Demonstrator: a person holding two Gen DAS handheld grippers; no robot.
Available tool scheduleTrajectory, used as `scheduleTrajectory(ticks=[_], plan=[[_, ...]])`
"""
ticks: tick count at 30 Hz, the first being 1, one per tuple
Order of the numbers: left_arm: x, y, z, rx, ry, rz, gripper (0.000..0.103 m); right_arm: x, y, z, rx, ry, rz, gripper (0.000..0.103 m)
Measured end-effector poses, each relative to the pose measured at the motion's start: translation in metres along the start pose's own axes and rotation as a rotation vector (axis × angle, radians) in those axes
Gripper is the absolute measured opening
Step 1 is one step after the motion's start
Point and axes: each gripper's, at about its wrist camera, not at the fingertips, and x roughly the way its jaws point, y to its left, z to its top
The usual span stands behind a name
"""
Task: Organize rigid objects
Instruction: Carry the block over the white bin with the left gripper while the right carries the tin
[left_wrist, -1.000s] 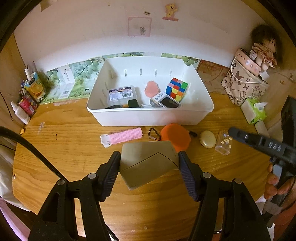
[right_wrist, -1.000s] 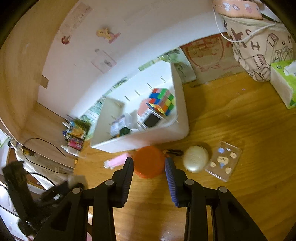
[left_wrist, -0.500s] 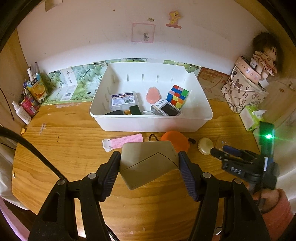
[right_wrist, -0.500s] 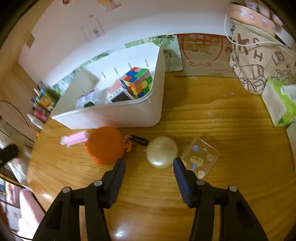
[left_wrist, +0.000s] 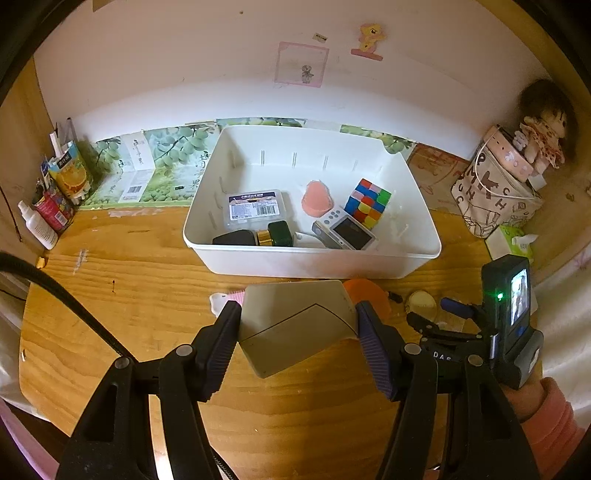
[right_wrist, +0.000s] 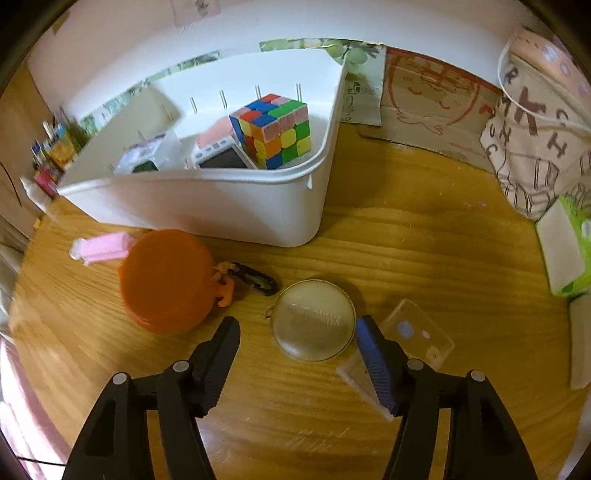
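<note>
Right gripper lower, over round gold compact

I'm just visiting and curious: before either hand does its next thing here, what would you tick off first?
1. Left gripper firmly holding the beige angular plastic box: ok, both pads press its sides.
2. Room in the white plastic bin for that box: ok, bare floor at the back.
3. Right gripper open wide enough for the round gold compact: ok, its jaws have just been opening and nothing is gripped.
4. Compact centred between the jaws: not ok, it sits toward the right pad.
5. Clear plastic sticker case out of the way: not ok, it lies under the right finger.
</note>
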Motion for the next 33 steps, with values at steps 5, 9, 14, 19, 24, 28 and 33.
scheduleTrajectory(ticks=[5,9,14,19,24,28,33], plan=[[0.008,0.004,0.009,0.010,0.007,-0.003,0.067,0.010,0.006,0.003,-0.053,0.018,-0.055,0.070],[0.012,0.009,0.016,0.007,0.011,-0.013,0.067,0.018,0.008,0.005,-0.070,0.038,-0.095,0.070],[0.017,0.014,0.021,0.007,0.015,-0.018,0.067,0.027,0.003,0.006,-0.049,0.061,-0.096,0.070],[0.021,0.017,0.024,0.003,0.029,-0.019,0.067,0.027,-0.005,0.007,-0.017,0.066,-0.056,0.063],[0.022,0.017,0.024,0.003,0.032,-0.021,0.067,0.023,-0.006,0.008,-0.012,0.065,-0.059,0.057],[0.022,0.016,0.024,0.008,0.030,-0.025,0.067,0.020,-0.006,0.005,0.001,0.076,-0.051,0.057],[0.020,0.014,0.024,0.016,0.026,-0.029,0.067,0.005,-0.007,0.000,0.005,0.076,-0.048,0.057]])
